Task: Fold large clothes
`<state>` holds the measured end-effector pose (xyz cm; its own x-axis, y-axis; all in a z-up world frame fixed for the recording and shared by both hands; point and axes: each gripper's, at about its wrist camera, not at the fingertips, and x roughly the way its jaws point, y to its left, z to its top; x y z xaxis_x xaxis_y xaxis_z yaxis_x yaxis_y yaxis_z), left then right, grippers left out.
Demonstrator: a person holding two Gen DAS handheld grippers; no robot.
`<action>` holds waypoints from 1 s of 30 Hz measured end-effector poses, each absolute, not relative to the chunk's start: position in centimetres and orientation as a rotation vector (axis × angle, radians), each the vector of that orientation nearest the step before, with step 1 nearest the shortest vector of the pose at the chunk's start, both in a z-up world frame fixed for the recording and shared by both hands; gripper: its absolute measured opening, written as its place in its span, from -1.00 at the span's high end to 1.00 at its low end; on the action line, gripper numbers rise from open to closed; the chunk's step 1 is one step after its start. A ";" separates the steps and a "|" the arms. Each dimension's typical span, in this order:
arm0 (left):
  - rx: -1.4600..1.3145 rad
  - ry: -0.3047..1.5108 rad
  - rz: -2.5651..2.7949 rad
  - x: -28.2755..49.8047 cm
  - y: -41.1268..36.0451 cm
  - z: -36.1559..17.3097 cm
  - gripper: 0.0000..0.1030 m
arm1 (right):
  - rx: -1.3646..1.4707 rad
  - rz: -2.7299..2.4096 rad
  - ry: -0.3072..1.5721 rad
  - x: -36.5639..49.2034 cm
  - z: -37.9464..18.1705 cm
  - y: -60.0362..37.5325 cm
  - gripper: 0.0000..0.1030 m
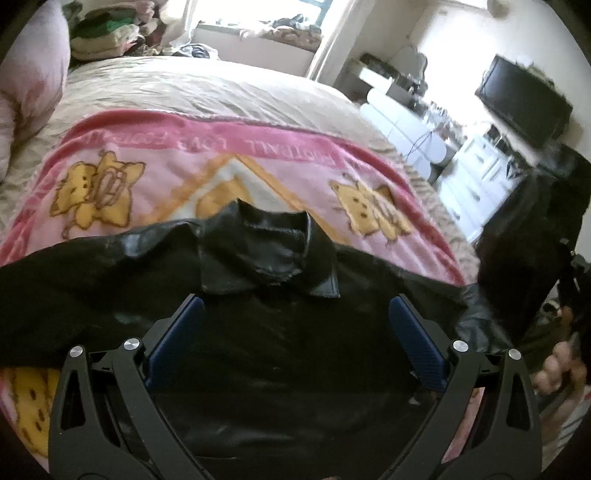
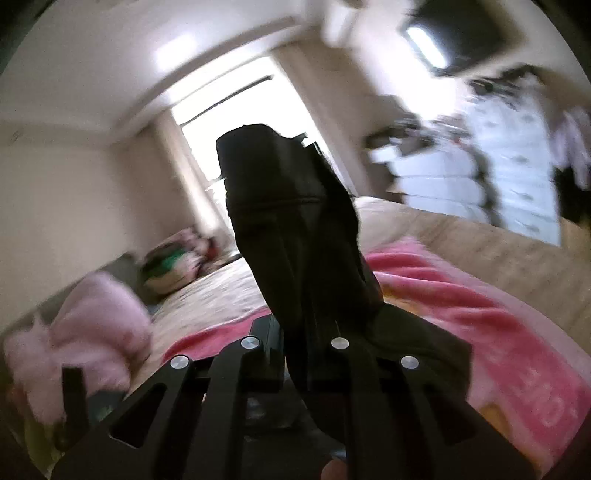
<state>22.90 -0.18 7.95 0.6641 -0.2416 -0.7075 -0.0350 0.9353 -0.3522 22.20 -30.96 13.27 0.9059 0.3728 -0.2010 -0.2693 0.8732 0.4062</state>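
A black leather jacket (image 1: pixel 258 332) lies spread on a pink blanket (image 1: pixel 280 147), its collar (image 1: pixel 269 251) towards the far side. My left gripper (image 1: pixel 297 314) hovers open above the jacket's body just below the collar, blue pads (image 1: pixel 192 314) wide apart and nothing between them. At the right edge part of the jacket (image 1: pixel 524 236) is lifted up, with a hand (image 1: pixel 557 365) below it. In the right wrist view my right gripper (image 2: pixel 295 295) is shut on the jacket's black sleeve (image 2: pixel 280 192), which stands up over the fingers and hides them.
The blanket covers a beige bed (image 1: pixel 221 88). A pink pillow (image 1: pixel 33 85) and a pile of folded clothes (image 1: pixel 107 33) lie at the bed's far left. White drawers (image 1: pixel 476 184) and a dark screen (image 1: pixel 524 99) stand to the right of the bed.
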 end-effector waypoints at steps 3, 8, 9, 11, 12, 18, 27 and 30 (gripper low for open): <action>-0.389 0.816 -0.154 22.1 1.7 8.5 -0.82 | 0.290 0.488 0.281 21.8 13.5 -26.6 0.86; -0.454 0.765 -0.145 20.6 5.5 9.1 -0.82 | 0.165 0.656 0.325 20.6 11.9 -20.1 0.86; -0.476 0.754 -0.140 20.2 6.5 9.0 -0.82 | 0.150 0.684 0.344 20.5 11.3 -19.0 0.86; -0.513 0.739 -0.128 19.6 8.1 8.8 -0.82 | 0.130 0.724 0.379 20.5 10.2 -17.1 0.86; -0.526 0.733 -0.121 19.3 8.9 8.7 -0.82 | 0.113 0.749 0.397 20.3 9.5 -15.8 0.86; -0.618 0.734 -0.068 17.5 12.8 6.4 -0.82 | 0.045 0.818 0.496 19.1 5.8 -10.5 0.86; -0.736 0.755 -0.081 15.8 15.1 3.2 -0.82 | -0.070 0.830 0.641 18.1 -0.7 -5.4 0.77; -0.751 0.763 -0.086 15.4 15.4 2.8 -0.82 | -0.090 0.834 0.681 17.9 -2.2 -4.4 0.66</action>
